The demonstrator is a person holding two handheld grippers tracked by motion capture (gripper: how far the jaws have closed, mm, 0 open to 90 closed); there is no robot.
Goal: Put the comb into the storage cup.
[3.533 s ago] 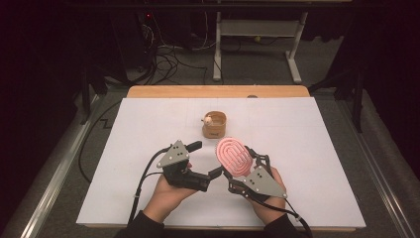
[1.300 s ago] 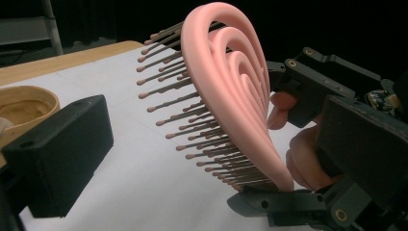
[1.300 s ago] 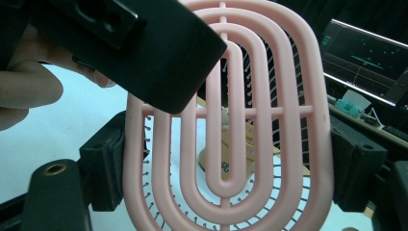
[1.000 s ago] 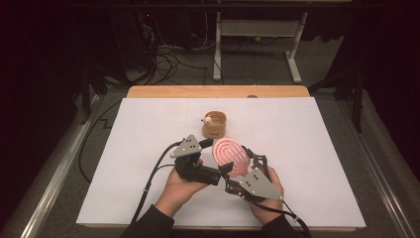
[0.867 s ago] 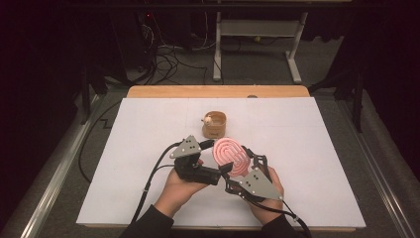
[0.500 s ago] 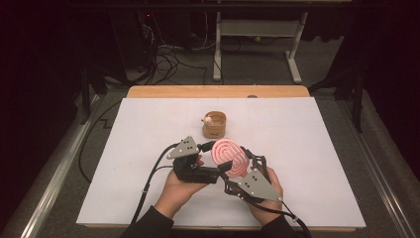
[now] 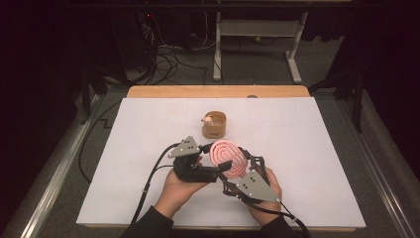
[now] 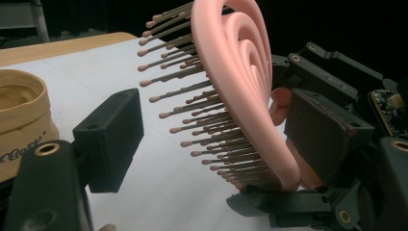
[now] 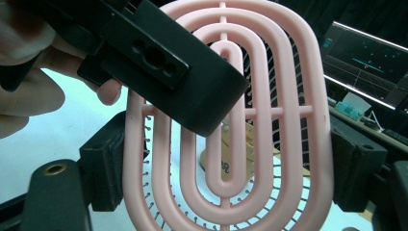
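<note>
On the white table [image 7: 148,124] near us, our right gripper [image 7: 241,168] clamps the pink hairbrush's [image 7: 229,157] edges upright. Our left gripper [image 7: 218,168] has just been closing around brush face and bristles, jaws not yet pressing, so a handover looks underway; beyond stands the tan cup [image 7: 214,125].

Left gripper [image 7: 218,171] jaws closing; right gripper [image 7: 241,163] clamped, both hands low

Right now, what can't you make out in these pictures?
- Printing on the small brown tub: cut off by the left gripper view's edge.
- Whether the left gripper presses the pink brush: unclear; one jaw stands clear of the bristles.
- The tub's contents: too small in the high view.
</note>
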